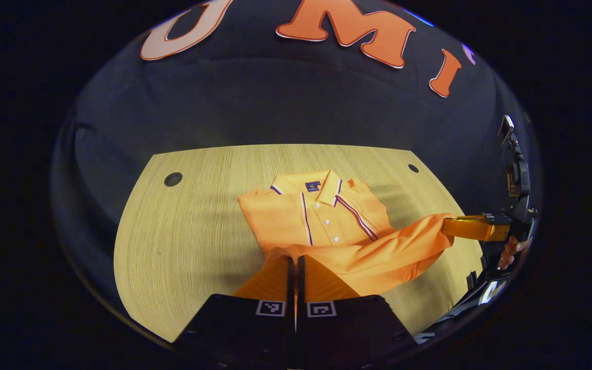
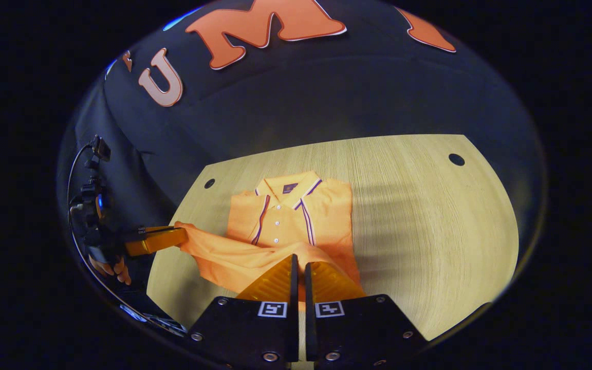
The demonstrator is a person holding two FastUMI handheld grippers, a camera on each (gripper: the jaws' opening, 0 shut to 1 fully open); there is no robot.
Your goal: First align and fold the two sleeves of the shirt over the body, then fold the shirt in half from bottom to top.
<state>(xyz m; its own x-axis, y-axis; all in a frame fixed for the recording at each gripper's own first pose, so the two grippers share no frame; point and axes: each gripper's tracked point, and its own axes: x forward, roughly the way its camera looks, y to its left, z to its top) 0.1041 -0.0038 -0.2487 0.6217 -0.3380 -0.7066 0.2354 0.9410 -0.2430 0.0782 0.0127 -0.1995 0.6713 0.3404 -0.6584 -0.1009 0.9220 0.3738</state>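
An orange polo shirt (image 1: 321,216) with striped placket and collar lies collar-away on the wooden table (image 1: 183,246), its body narrow with the sides folded in. My left gripper (image 1: 294,259) is shut on one corner of the bottom hem, lifted off the table. The right gripper (image 1: 445,226) pinches the other hem corner at the right, so the cloth hangs stretched between them. In the right gripper view, the shirt (image 2: 285,216) lies ahead, my right gripper (image 2: 299,259) is shut on the raised hem, and the left gripper (image 2: 183,236) holds the far corner.
The table has round holes near its far corners (image 1: 173,179) (image 1: 413,168). Bare wood (image 2: 429,216) spreads to the side of the shirt. A hand (image 1: 512,252) holds the right gripper at the table's edge. The black booth wall stands behind the table.
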